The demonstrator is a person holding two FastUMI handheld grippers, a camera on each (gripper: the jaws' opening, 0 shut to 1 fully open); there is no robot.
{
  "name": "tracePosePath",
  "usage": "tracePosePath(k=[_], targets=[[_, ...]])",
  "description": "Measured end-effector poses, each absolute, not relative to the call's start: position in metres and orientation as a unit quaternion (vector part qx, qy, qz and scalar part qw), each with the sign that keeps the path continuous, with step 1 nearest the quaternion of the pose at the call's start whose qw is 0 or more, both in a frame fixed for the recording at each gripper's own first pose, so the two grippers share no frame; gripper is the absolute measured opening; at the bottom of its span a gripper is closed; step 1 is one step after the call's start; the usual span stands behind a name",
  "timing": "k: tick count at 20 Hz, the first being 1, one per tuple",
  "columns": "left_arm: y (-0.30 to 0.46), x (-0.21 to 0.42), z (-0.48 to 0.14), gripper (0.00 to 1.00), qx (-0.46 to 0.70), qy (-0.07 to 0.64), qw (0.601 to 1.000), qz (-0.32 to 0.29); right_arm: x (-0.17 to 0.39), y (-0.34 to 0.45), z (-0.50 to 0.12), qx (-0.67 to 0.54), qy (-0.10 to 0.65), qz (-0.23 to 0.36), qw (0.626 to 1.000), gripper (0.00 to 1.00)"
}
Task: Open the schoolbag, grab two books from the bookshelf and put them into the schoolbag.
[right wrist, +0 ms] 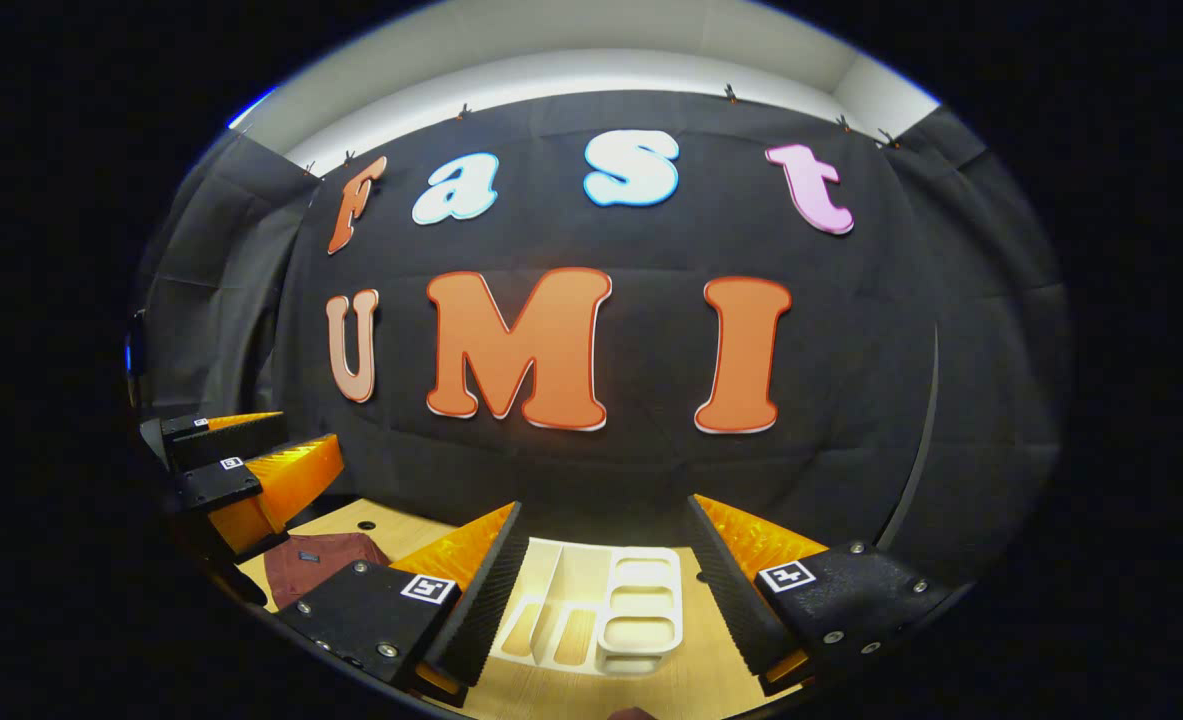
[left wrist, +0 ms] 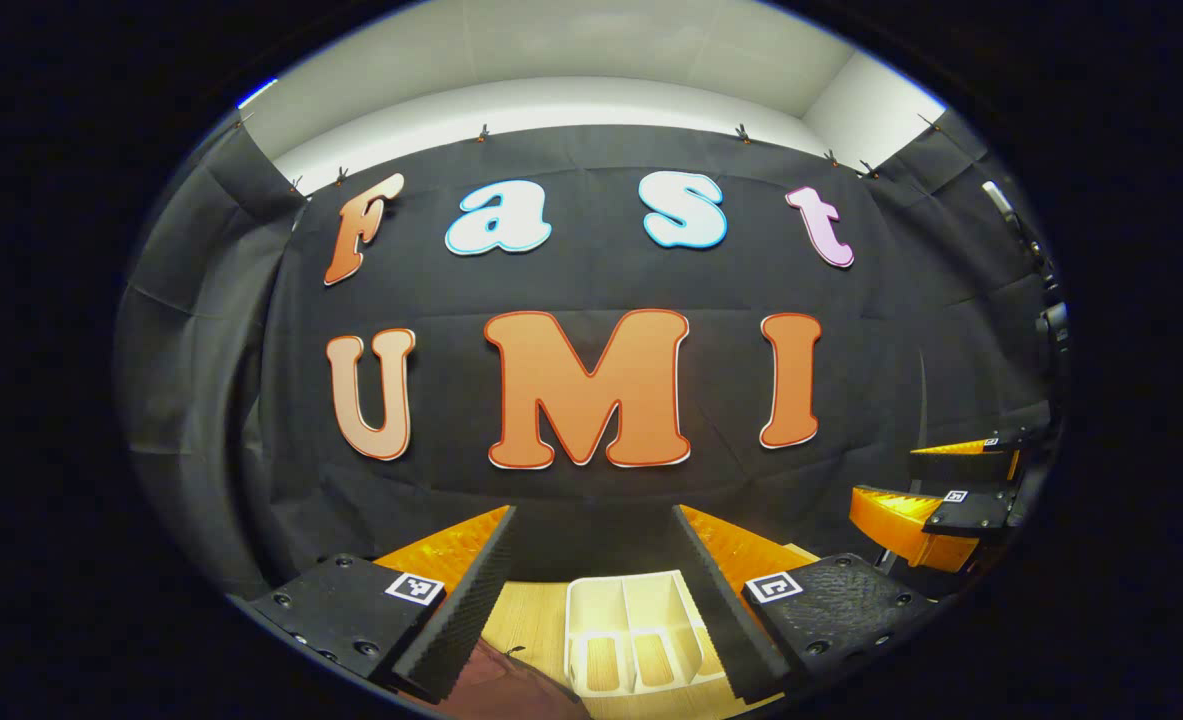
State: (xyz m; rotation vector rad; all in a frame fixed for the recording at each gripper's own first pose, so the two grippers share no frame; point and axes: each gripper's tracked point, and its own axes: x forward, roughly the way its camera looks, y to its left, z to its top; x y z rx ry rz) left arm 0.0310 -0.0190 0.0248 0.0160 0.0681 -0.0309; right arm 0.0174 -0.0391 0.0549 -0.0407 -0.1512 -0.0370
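Note:
A white slotted bookshelf [left wrist: 635, 632] lies on the wooden table just beyond my left gripper [left wrist: 594, 512], which is open and holds nothing. Table wood shows through its slots. A corner of the dark red schoolbag [left wrist: 507, 686] sits under the left finger. In the right gripper view the same bookshelf [right wrist: 603, 604] lies between the spread fingers of my right gripper [right wrist: 606, 502], open and holding nothing. The schoolbag [right wrist: 319, 560] lies flat to the left on the table. Above the bag hangs the left gripper [right wrist: 269, 446], and the right gripper [left wrist: 926, 476] appears at the right edge of the left view.
The light wooden table [right wrist: 391, 526] ends at the black cloth wall close behind the bookshelf. Both grippers hover above the table side by side, tilted up toward the wall. A metal stand [left wrist: 1036, 270] stands at the far right edge.

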Motion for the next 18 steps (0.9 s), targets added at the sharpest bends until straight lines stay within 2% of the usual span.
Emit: tracePosePath(k=[4, 5, 7, 8, 18], targets=[[-0.019, 0.029, 0.026, 0.94, 0.013, 0.016, 1.000, -0.020, 0.017, -0.030, 0.065, -0.012, -0.091, -0.032, 0.995, 0.93], [-0.018, 0.029, 0.022, 0.96, 0.014, 0.019, 1.000, -0.018, 0.018, -0.027, 0.062, -0.009, -0.091, -0.033, 0.995, 0.93], [-0.016, 0.030, 0.012, 0.94, 0.007, 0.030, 0.999, -0.023, 0.018, -0.022, 0.055, -0.004, -0.091, -0.031, 0.995, 0.93], [-0.011, 0.031, 0.005, 0.96, 0.008, 0.032, 0.999, -0.028, 0.020, -0.021, 0.053, -0.003, -0.091, -0.033, 0.995, 0.93], [0.008, 0.037, -0.018, 0.94, 0.023, 0.051, 0.998, -0.032, 0.032, 0.007, 0.040, -0.011, -0.072, -0.030, 0.997, 0.93]])
